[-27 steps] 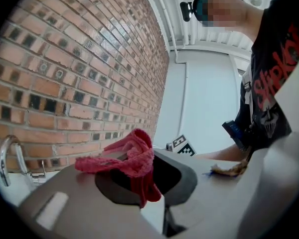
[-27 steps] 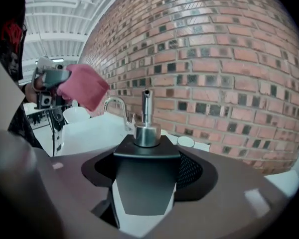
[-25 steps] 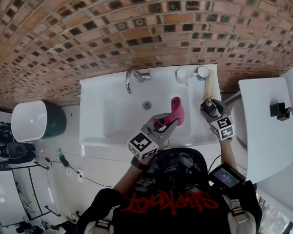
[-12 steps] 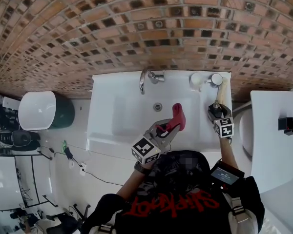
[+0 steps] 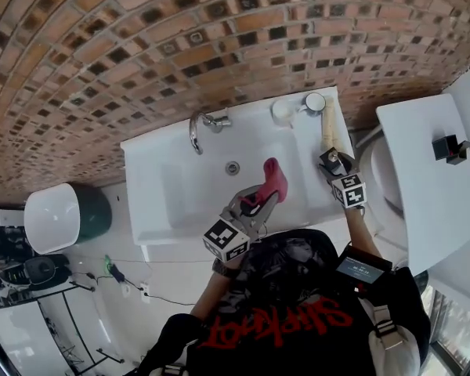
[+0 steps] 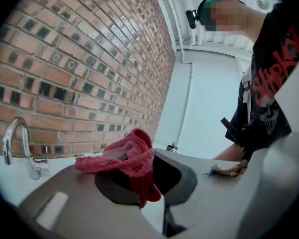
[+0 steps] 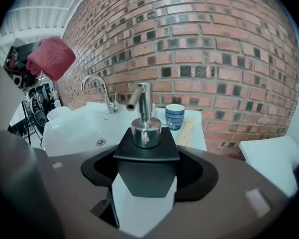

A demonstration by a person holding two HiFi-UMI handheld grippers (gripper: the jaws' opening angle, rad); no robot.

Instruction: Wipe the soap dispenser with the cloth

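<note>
The soap dispenser [image 7: 146, 158] has a black square body and a chrome pump; its spout points left. My right gripper [image 7: 147, 185] is shut on its body. In the head view the right gripper [image 5: 334, 163] holds the dispenser [image 5: 330, 158] over the sink's right rim. Whether its base rests on the rim is hidden. A red knitted cloth [image 6: 133, 156] hangs bunched from my left gripper [image 6: 139, 183], which is shut on it. In the head view the left gripper [image 5: 258, 200] holds the cloth [image 5: 273, 178] above the basin, left of the dispenser and apart from it.
The white sink [image 5: 153, 202] has a chrome faucet [image 5: 197, 128] at its back. A blue striped cup [image 7: 175, 116] and a wooden strip [image 5: 327, 130] are on the back right rim. A white toilet lid [image 5: 423, 178] is at the right, a white bin [image 5: 55, 218] at the left.
My right gripper has sunk with the dispenser toward the sink's right rim and rolled slightly. The left gripper and cloth stay over the basin. The head view has shifted.
</note>
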